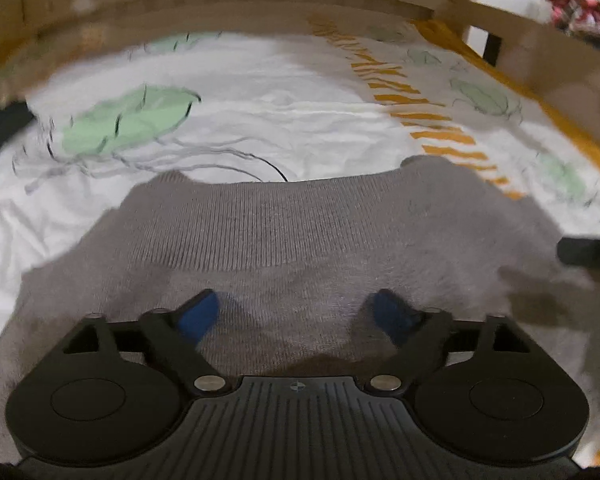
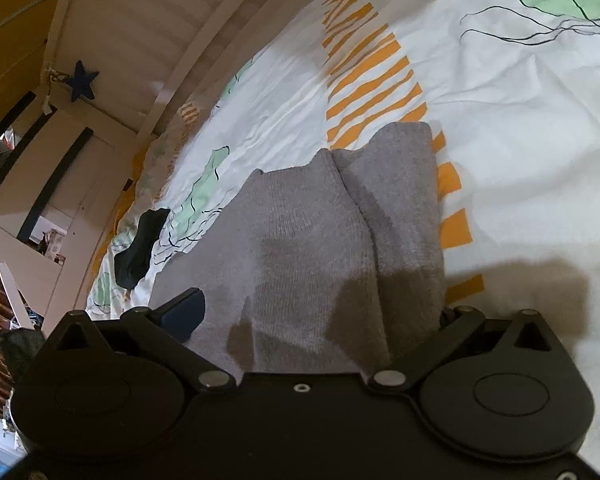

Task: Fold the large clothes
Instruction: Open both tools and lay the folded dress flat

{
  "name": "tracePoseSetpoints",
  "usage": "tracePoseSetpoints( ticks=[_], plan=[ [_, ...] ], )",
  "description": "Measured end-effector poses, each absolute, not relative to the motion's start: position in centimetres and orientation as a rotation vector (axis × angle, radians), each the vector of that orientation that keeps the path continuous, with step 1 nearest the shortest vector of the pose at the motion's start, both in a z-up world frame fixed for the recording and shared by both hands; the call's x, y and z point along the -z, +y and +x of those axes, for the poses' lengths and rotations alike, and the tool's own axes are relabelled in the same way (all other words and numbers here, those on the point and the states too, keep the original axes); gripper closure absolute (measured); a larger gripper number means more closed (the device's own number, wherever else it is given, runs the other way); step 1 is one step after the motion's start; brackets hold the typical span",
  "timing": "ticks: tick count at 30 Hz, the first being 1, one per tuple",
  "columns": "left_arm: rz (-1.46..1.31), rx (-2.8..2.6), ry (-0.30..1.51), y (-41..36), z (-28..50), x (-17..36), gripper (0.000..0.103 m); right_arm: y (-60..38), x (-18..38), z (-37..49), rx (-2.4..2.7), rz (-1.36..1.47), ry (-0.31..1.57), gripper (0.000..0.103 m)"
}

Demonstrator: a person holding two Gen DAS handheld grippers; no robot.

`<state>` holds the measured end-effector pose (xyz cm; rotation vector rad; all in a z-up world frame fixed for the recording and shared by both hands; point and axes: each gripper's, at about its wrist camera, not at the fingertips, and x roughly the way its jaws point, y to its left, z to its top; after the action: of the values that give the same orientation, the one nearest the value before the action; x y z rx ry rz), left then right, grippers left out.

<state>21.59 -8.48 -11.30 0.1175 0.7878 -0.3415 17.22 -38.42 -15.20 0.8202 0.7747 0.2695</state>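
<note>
Sweater (image 1: 300, 232), grey knit, lies folded on the bed in front of you, spread over the white duvet cover (image 1: 260, 80) with its green blobs, thin black lines and a band of orange stripes. In your left wrist view the ribbed hem runs straight across the picture just beyond the fingertips, and the plainer knit fills the space below it.

Your left hand-held gripper (image 1: 298, 316) hangs over the sweater with its jaws spread wide. Both blue pads (image 1: 198, 316) show clear of each other, and only flat knit lies beneath the gap between them. It has hold of nothing.

Your right hand-held gripper (image 2: 316, 312) is also spread as wide as it goes and holds nothing. Its left finger (image 2: 182, 308) is in view over the near left edge of the sweater (image 2: 300, 248); the tip of the other finger is hidden behind the folded layer on the right. From this side you can see a narrower grey panel laid on top along the sweater's right edge, beside the orange stripes.

A small dark garment (image 2: 140, 248) lies on the duvet cover (image 2: 520, 140) well to the left of the sweater. Pale wooden bed frame (image 1: 220, 4) curves around the far edge of the bed. A dark blue star (image 2: 83, 82) hangs on the wall beyond.
</note>
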Motion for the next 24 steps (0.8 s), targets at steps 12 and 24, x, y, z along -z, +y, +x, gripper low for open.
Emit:
tracePoseSetpoints(
  ticks=[12,24],
  plan=[
    [-0.009,0.34,0.841,-7.5,22.5,9.3,0.035,-38.2,15.2,17.1,-0.271,0.809,0.766,0.0],
    [-0.065,0.343,0.869,-10.1,26.2,11.0,0.076,-38.2,15.2,17.1,-0.273,0.814,0.764,0.0]
  ],
)
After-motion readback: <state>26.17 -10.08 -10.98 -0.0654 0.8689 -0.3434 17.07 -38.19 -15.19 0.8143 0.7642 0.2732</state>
